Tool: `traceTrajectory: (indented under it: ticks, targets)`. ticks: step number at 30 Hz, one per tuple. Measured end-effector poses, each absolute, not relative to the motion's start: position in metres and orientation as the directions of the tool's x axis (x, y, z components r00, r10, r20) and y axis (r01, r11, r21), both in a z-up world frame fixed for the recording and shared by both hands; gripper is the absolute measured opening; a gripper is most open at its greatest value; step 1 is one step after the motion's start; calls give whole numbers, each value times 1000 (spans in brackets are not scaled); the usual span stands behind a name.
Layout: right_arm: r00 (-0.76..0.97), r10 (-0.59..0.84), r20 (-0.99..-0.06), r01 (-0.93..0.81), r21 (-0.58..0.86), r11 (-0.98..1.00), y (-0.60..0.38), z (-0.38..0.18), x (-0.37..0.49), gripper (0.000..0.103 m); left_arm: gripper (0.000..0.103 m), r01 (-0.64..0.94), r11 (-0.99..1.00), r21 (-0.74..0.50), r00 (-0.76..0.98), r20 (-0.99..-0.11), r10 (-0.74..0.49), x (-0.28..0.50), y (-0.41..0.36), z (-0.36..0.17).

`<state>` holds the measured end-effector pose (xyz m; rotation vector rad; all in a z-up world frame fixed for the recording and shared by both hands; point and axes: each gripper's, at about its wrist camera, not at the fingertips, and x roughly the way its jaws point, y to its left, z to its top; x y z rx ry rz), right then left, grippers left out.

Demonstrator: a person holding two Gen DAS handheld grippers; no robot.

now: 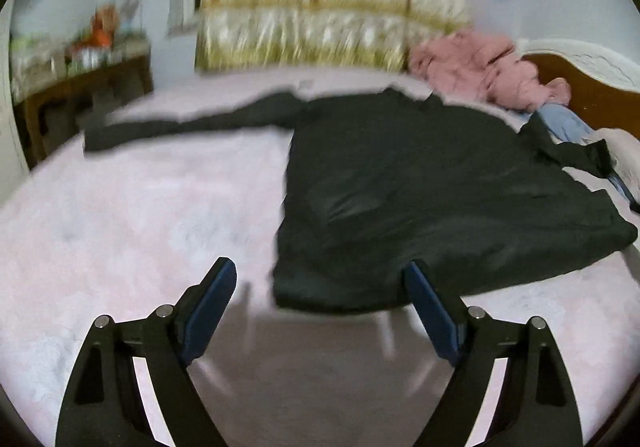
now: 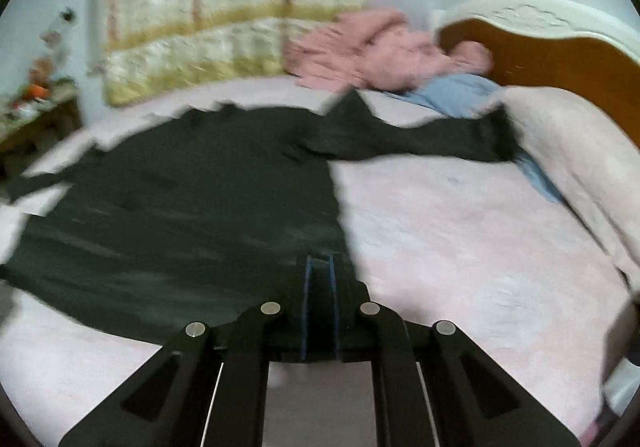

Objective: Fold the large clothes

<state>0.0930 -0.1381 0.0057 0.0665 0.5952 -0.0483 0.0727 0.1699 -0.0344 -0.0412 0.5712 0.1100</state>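
Black garment (image 2: 180, 215) blurred; hem hidden inside right gripper (image 2: 320, 267).

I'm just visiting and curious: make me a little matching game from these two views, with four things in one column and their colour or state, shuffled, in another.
Things:
1. long-sleeved garment
2. crumpled clothing by the headboard
3. left gripper
4. right gripper

Descriptions:
A. fingers wide apart, nothing between them
B. pink
C. black, spread flat on the bed
D. fingers closed on the garment's near hem

Pairs: 1-C, 2-B, 3-A, 4-D
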Motion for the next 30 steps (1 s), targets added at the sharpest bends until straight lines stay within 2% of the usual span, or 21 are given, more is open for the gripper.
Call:
traceTrajectory:
  ticks: [1,3,6,7,9,12,14,16,18,20,21,23,27,29,30]
  targets:
    - [831,31,-556,8,67,998,-129,11,92,19,85,-89,996,4,847,-526,78,74,158,-27]
    - [821,133,-555,-101,88,991,-105,20,97,46,85,10,1000,-13,858,-514,-15,83,137,-13]
    - [809,153,-568,-123,91,988,-85,18,110,50,89,172,977,-127,846,-489,-213,109,122,3]
    - [794,158,-586,-129,92,987,-81,14,116,50,89,183,969,-163,827,-508,-242,123,122,3]
    - [773,134,-621,-110,77,991,-76,1,128,53,88,114,981,-157,801,-570,-184,148,123,-4]
    - [741,64,-669,-52,37,998,-78,-22,140,63,84,-5,999,-35,715,-699,-21,173,128,-34]
    - [714,100,-693,-57,84,995,-85,-35,141,63,84,-24,997,-79,683,-729,-41,168,142,-55]
    - [709,144,-691,-77,128,989,-90,-40,139,64,84,-46,986,-158,695,-714,-82,156,157,-59]
    - [704,163,-691,-109,122,987,-90,-43,135,67,84,-73,980,-187,713,-697,-80,141,165,-59]
    - [710,140,-690,-110,88,990,-85,-47,129,68,84,-72,984,-165,712,-699,-65,133,163,-62]
    - [716,111,-689,-101,55,993,-82,-48,127,72,84,-80,986,-149,715,-697,-47,131,162,-64]
    - [720,69,-691,-84,11,996,-75,-47,123,74,84,-88,988,-131,715,-699,-29,132,160,-65]
    - [751,46,-659,-59,2,998,-77,-37,112,76,84,-70,989,-132,739,-673,-37,124,158,-55]
    - [767,47,-640,-64,-2,998,-77,-31,103,83,90,-32,992,-123,756,-652,-56,115,155,-47]
    - [775,56,-630,-81,-12,997,-78,-27,96,86,99,-25,995,-92,764,-644,-40,108,153,-44]
